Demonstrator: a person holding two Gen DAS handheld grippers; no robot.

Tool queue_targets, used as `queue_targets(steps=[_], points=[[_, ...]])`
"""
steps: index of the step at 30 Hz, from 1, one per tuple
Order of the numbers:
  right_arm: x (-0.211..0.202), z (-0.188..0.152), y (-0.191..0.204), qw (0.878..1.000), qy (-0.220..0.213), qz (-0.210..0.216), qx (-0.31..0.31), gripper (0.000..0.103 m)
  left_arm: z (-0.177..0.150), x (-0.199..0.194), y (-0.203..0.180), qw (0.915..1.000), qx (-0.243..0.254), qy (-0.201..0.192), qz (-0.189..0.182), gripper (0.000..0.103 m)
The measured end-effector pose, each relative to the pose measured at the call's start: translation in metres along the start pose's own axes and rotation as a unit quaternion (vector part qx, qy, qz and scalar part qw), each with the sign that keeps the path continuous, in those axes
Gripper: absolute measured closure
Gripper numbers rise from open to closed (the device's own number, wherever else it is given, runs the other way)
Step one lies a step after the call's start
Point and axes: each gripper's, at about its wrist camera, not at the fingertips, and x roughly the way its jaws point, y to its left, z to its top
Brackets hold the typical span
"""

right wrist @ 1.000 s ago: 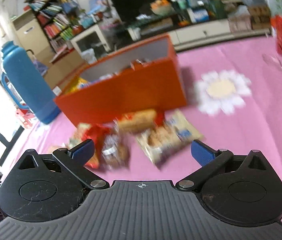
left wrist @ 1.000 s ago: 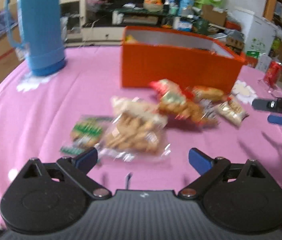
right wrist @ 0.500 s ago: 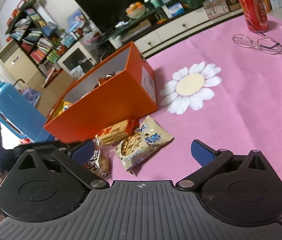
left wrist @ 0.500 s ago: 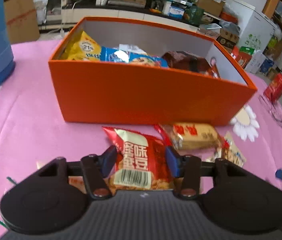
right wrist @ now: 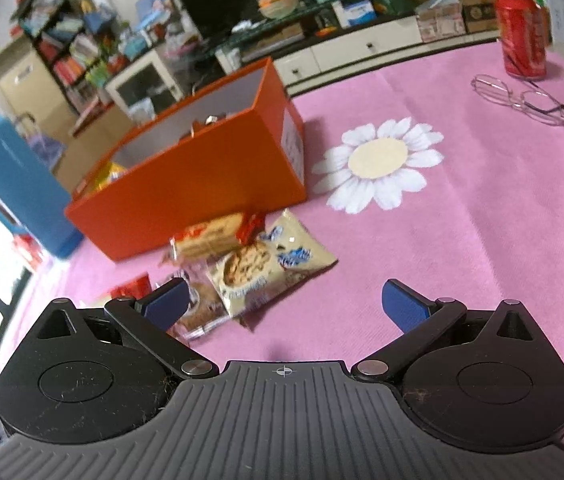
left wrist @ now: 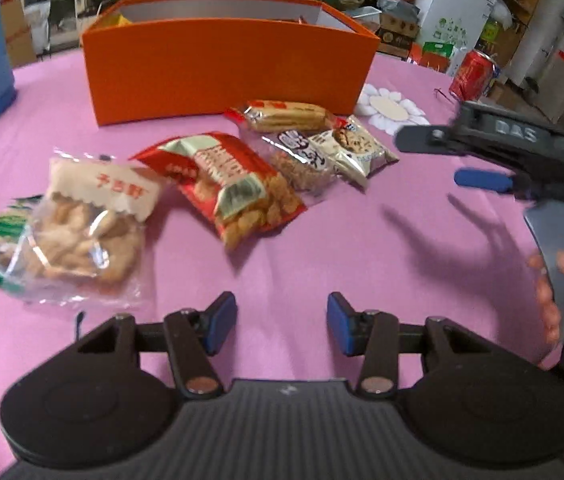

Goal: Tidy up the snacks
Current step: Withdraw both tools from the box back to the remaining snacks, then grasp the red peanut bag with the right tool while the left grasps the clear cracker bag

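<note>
While both tongs hang over the pink surface [left wrist: 362, 240], no snack is in either of them. The left tongs [left wrist: 282, 320] stand narrow, with only bare cloth between the pads, and they point down at the row of packets. The right tongs [right wrist: 286, 304] are wide and empty, just beside the cookie packet [right wrist: 261, 268].

Six packets lie loose in front of the orange box [left wrist: 229, 64]: a green one [left wrist: 1, 232] at the far left, half under the clear bag [left wrist: 89, 232], then the red bag [left wrist: 225, 184], a small clear packet [left wrist: 302, 160], the cookie packet and the biscuit bar [left wrist: 286, 116] nearest the box wall. The box already holds some snacks, so I think it is the place where all must go.

The packets lie close to the box, which keeps each carry short. I judge the red bag or the clear bag is the likely next pick for the left tongs, which must open wider first.
</note>
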Motion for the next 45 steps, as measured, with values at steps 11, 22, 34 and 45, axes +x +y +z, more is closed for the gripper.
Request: queue_targets(steps=[11,22,34,45], points=[[0.022,-0.008,0.096,0.985,-0.008,0.094,-0.145,0.007,-0.014,-0.065,0.074,0.9899,-0.067,-0.077,0.098,0.03],[0.081,-0.027,0.144,0.972,0.061,0.068,-0.216,0.058,-0.03,-0.065,0.119,0.9831,-0.152,-0.066,0.079,0.024],[0.006,-0.066,0.097,0.964,0.067,0.035,-0.254,0.058,-0.027,-0.065,0.092,0.9894,-0.093,-0.071,0.086,0.012],[-0.021,-0.047,0.066,0.981,0.026,0.03,-0.189,0.01,0.035,-0.009,0.078,0.9882,-0.05,-0.06,0.132,0.01]])
